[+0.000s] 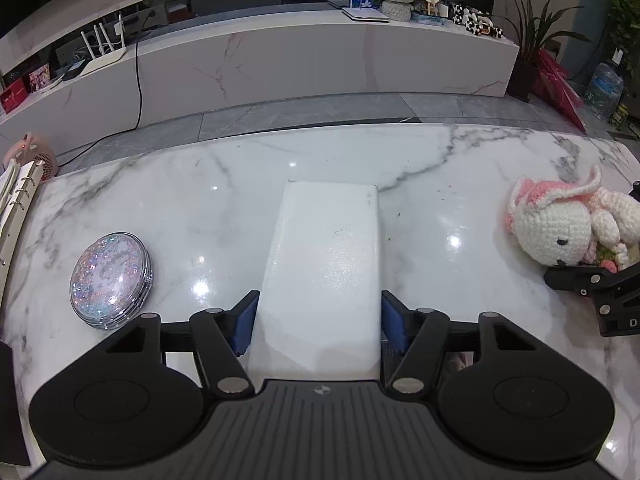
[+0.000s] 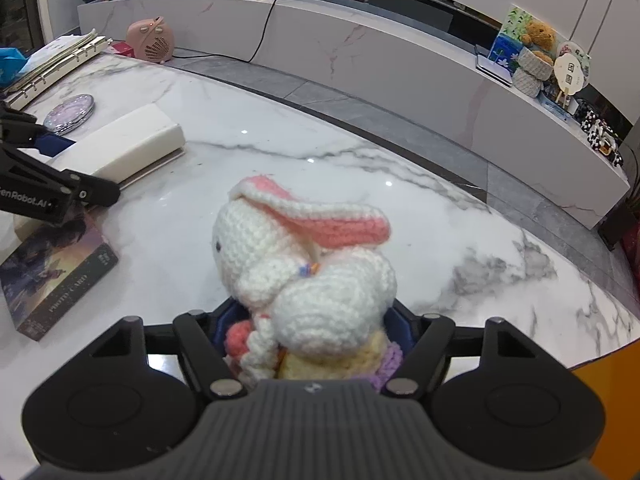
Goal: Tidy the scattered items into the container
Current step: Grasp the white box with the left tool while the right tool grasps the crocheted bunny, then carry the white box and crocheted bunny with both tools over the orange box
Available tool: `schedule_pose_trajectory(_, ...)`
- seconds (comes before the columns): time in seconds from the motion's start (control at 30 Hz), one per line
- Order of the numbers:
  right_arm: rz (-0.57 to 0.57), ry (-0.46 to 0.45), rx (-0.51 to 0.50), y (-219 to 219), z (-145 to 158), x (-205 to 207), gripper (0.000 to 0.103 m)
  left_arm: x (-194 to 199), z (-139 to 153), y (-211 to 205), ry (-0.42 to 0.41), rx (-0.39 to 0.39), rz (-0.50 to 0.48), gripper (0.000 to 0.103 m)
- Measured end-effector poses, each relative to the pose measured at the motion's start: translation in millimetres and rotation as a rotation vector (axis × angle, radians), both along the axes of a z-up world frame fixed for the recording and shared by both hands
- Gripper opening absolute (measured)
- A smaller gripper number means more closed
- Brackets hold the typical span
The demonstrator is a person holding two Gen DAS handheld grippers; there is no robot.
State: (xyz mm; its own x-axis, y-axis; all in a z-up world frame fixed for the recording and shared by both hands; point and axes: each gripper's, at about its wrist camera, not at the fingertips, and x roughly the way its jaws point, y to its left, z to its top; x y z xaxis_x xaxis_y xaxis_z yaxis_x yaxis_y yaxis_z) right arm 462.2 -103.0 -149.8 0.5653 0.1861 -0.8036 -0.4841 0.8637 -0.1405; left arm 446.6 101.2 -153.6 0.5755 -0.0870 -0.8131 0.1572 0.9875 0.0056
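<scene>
One glossy marble table (image 1: 440,168) fronts marble shelving (image 1: 280,60).

Left wrist view: rides on the left gripper (image 1: 318,328), looking forward and steeply down along its fingers, close over the white grey-veined marble tabletop (image 1: 200,200); faces the long white marble wall console (image 1: 280,56).
Right wrist view: rides on the right gripper (image 2: 310,336), equally steep and close, angled leftward across the same tabletop (image 2: 440,216).
Shared: white rectangular foam block (image 1: 324,264) (image 2: 128,144), white-and-pink crocheted rabbit (image 1: 556,228) (image 2: 296,264), round glittery compact (image 1: 110,280) (image 2: 70,114), pink fan heater (image 1: 34,156) (image 2: 151,40).
Cross-sighting: each view catches the other gripper at its edge.
</scene>
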Motion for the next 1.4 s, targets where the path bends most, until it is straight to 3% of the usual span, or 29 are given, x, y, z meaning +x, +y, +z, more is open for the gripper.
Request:
schedule_pose_trajectory(0.2, 0.006, 0.009, 0.004, 2, 1, -2, 0.070, 2, 3, 2, 0.027, -0.017, 0.001, 0.072)
schedule_pose_trajectory(0.47, 0.017, 0.030, 0.020, 3, 3, -5, 0.067, 3, 9, 16, 0.055, -0.115, 0.046, 0.071)
schedule_pose_trajectory(1.07, -0.001, -0.018, 0.076, -10, 37, -11, 0.067, -10, 44, 3, 0.001, -0.096, 0.031, 0.071)
schedule_pose_trajectory(1.4, -0.011, -0.067, 0.102, -25, 65, -27, 0.067, -31, 86, -17, -0.081, -0.101, -0.022, 0.071)
